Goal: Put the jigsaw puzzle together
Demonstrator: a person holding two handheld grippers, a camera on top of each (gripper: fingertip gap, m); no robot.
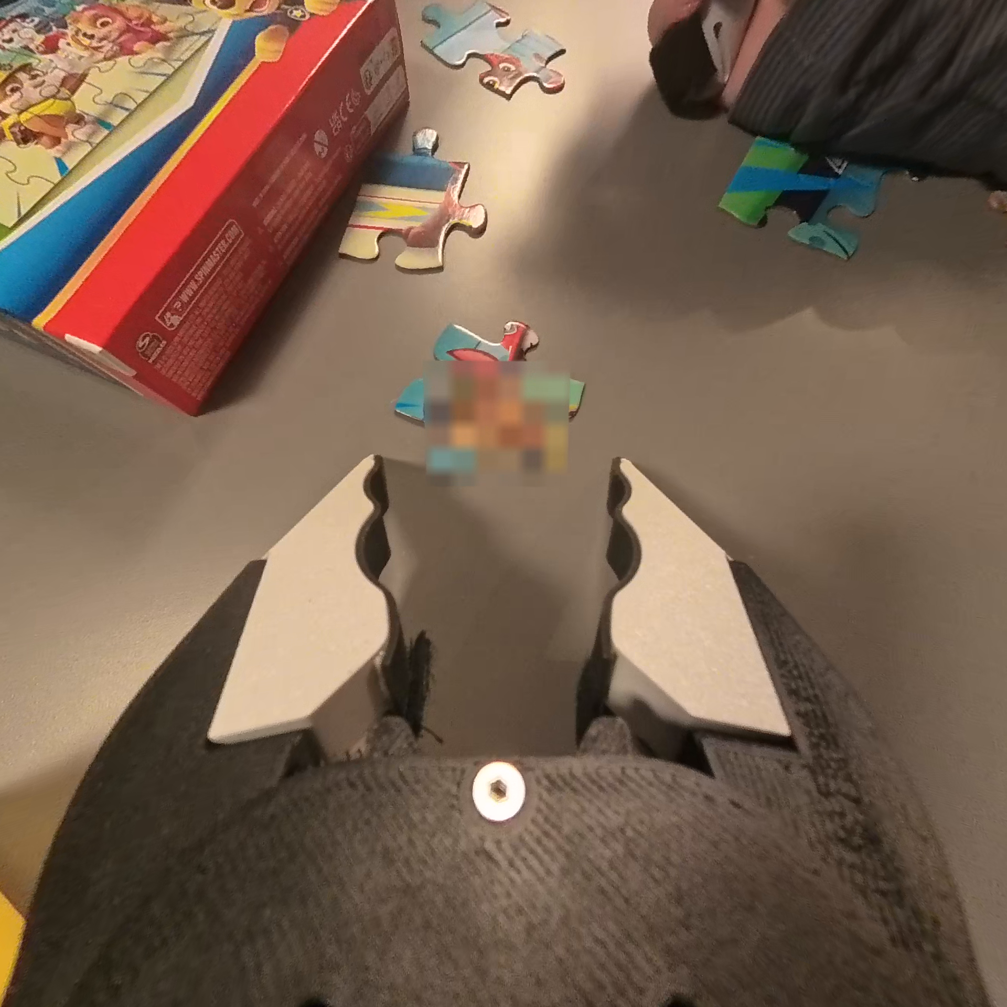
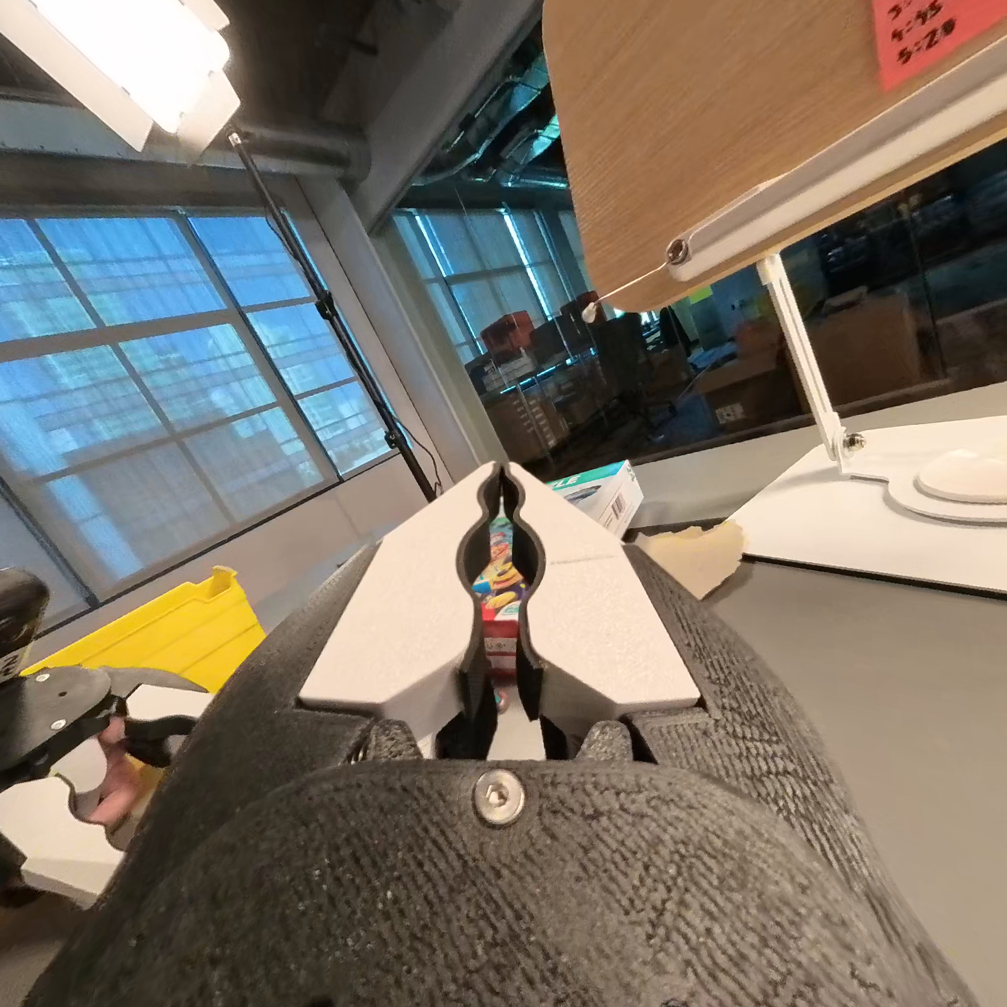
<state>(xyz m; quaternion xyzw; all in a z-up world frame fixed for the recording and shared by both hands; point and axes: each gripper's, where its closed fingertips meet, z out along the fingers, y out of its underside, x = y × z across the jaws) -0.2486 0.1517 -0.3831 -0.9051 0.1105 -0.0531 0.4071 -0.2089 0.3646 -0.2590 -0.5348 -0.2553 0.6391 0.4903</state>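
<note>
In the left wrist view my left gripper [image 1: 496,474] is open and empty, low over the grey table [image 1: 708,436]. A puzzle piece [image 1: 479,340], partly under a mosaic patch, lies just ahead of its fingertips. More pieces lie farther off: a blue and red pair [image 1: 490,49], a yellow and blue one [image 1: 414,201] by the red puzzle box [image 1: 218,218], and a green and blue one [image 1: 801,201] partly under my right gripper's dark body [image 1: 872,71]. In the right wrist view my right gripper [image 2: 501,482] is shut, tips together, tilted up off the table. The box [image 2: 498,599] shows behind its fingers.
A yellow bin [image 2: 163,626] stands at the left, near my left gripper [image 2: 54,763] and a hand. A white and teal box [image 2: 610,501], a white stand base [image 2: 872,490] and a wooden panel [image 2: 708,136] are at the right. The left gripper's tips are roughly 25 centimeters from the right gripper's. It is some 5 centimeters from my left tips to the puzzle piece [image 1: 479,340].
</note>
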